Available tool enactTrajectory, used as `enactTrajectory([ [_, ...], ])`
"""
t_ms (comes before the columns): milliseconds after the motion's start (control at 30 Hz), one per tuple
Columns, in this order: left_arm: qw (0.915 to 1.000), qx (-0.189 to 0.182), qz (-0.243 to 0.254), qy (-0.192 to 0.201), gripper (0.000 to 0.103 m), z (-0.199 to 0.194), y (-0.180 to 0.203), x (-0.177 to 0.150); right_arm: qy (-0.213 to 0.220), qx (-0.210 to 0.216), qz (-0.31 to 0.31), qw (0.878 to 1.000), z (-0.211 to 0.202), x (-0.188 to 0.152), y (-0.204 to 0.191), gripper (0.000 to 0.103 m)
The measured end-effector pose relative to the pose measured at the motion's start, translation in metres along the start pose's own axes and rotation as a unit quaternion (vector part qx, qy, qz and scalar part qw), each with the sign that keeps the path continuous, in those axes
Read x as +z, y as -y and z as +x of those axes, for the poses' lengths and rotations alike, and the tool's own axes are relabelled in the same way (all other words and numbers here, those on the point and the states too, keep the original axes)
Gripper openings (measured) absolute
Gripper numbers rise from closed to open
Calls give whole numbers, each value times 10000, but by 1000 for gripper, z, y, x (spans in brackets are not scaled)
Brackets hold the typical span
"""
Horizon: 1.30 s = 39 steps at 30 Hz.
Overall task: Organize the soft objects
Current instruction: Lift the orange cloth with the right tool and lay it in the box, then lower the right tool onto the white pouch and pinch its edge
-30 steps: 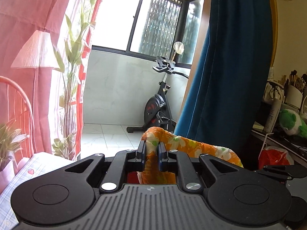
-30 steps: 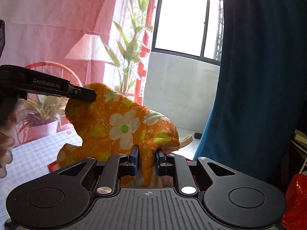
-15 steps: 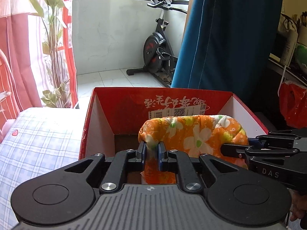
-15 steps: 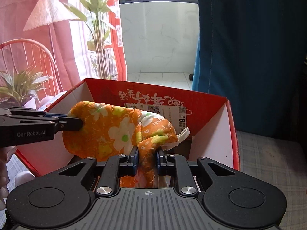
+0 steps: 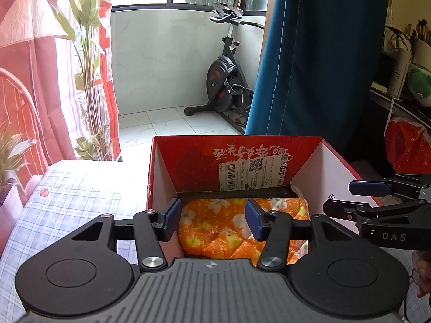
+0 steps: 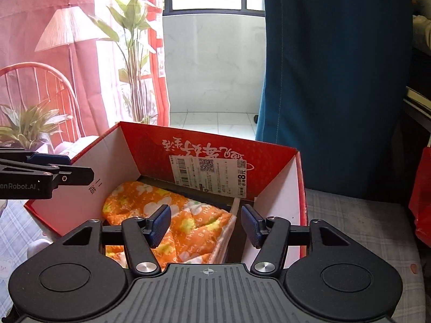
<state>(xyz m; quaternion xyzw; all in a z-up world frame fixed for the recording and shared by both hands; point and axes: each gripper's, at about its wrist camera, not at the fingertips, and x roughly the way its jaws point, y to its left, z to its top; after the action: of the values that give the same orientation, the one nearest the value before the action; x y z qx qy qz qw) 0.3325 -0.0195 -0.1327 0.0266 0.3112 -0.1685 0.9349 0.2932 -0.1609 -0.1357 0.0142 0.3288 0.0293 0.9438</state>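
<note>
Left wrist view: the orange floral cloth [image 5: 231, 228] is seen lying folded on the floor of the red cardboard box [image 5: 161, 177], below the barcode label on the far wall. The left gripper [image 5: 212, 222] is held above it with fingers apart — they have just been opening, and nothing is pinched between them. Same on the right wrist view: the right gripper [image 6: 206, 224] is spread over the cloth [image 6: 172, 215], pads clear of the fabric, also just opened. The cloth is judged light, soft and limp — no stiffness, not fragile, bunching expected under any grip. If it needs re-seating, it is best taken at the two short ends, on a folded edge rather than a single layer. Its long axis is laid across the box from side wall to side wall, roughly flat, with a white lining edge showing at the right-hand end.
</note>
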Motion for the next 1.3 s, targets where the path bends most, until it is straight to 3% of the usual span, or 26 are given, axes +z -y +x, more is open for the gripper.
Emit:
enactTrajectory([
  [333, 9999, 16, -109, 90, 55, -69, 3, -33, 334, 393, -96, 9986, -54, -28, -27, 54],
  [633, 9983, -173, -555, -89, 53, -121, 5, -104, 341, 735, 367, 9960, -103, -89, -48, 54],
  [800, 9950, -120, -922, -364, 42, -123, 3, -143, 16, 850, 334, 9958, -112, -129, -62, 53],
  [1000, 9938, -190, -697, -843, 38, -112, 11, -176, -343, 1057, 640, 9917, -108, -150, -63, 53],
  [1300, 9864, -457, -1196, -1030, 30, -97, -2, -191, -770, 1086, 666, 9889, -86, -168, -65, 53],
])
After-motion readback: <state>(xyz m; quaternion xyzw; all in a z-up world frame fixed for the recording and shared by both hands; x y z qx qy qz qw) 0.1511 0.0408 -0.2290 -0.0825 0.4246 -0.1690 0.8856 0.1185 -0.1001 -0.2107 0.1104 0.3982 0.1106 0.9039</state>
